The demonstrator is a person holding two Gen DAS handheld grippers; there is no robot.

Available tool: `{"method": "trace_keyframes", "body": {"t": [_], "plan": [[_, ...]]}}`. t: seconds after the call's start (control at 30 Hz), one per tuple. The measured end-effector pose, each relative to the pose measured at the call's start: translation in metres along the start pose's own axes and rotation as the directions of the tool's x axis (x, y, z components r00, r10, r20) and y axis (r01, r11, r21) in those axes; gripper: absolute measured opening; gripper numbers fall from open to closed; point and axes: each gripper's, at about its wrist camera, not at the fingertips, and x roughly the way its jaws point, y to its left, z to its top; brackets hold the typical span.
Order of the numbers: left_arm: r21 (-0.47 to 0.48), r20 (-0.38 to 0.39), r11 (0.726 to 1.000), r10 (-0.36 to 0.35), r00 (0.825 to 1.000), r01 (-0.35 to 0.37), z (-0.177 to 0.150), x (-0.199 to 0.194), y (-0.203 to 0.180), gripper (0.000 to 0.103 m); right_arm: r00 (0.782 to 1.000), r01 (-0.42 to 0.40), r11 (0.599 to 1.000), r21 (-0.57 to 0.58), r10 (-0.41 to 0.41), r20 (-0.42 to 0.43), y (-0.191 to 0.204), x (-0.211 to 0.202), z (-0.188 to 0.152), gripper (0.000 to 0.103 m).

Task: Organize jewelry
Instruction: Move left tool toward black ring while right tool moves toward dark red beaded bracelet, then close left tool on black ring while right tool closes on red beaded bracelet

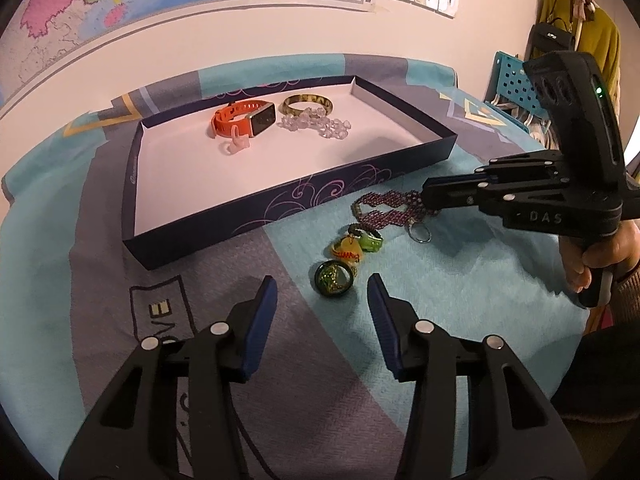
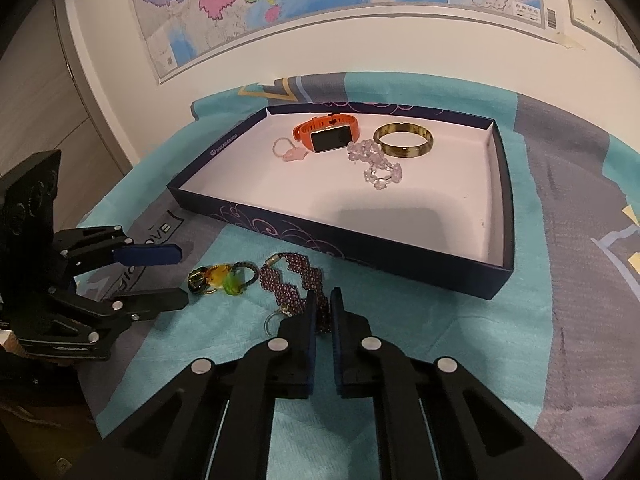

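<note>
A patterned cloth covers the surface, and on it lies a shallow blue tray with a white floor. Inside the tray, toward its far side, sit an orange watch, a bangle, a clear bead strand and a small pink ring.

Still out on the cloth, just in front of the tray's near wall, are a purple beaded bracelet and a charm bracelet with green and yellow pieces.

The right claw is pressed together on the near end of the purple bracelet, pinching it. The left claw stands spread, low over the cloth, with the charm bracelet's dark round charm just ahead of its tips and nothing gripped.

The step in hand looks like picking up the purple bracelet. Next it needs lifting clear of the cloth, carrying over the tray's near wall, and releasing onto the bare white floor.
</note>
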Motion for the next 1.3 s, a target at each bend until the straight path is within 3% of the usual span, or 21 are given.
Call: {"method": "trace_keyframes", "body": {"t": [0.6,0.7,1.13,1.3], "plan": [[-0.003,-0.011,1.000,-0.027,1.000,0.027,0.001,0.004,0.001,0.035,1.000,0.003,0.997,0.073,-0.004,0.025,-0.020,-0.012,-0.006,0.005],[0.003,-0.015,0.999,-0.032,0.999,0.032,0.002,0.005,-0.001,0.024,1.000,-0.001,0.997,0.077,-0.001,0.024,-0.021,-0.011,-0.006,0.005],[0.014,-0.029,1.000,-0.016,0.999,0.017,0.008,0.014,-0.002,0.023,1.000,-0.011,0.996,0.084,0.009,0.029,-0.021,-0.012,-0.008,0.005],[0.005,0.001,1.000,-0.017,1.000,0.017,0.008,0.007,-0.002,0.023,0.999,-0.017,0.996,0.083,0.013,0.042,-0.020,-0.014,-0.006,0.005]]}}
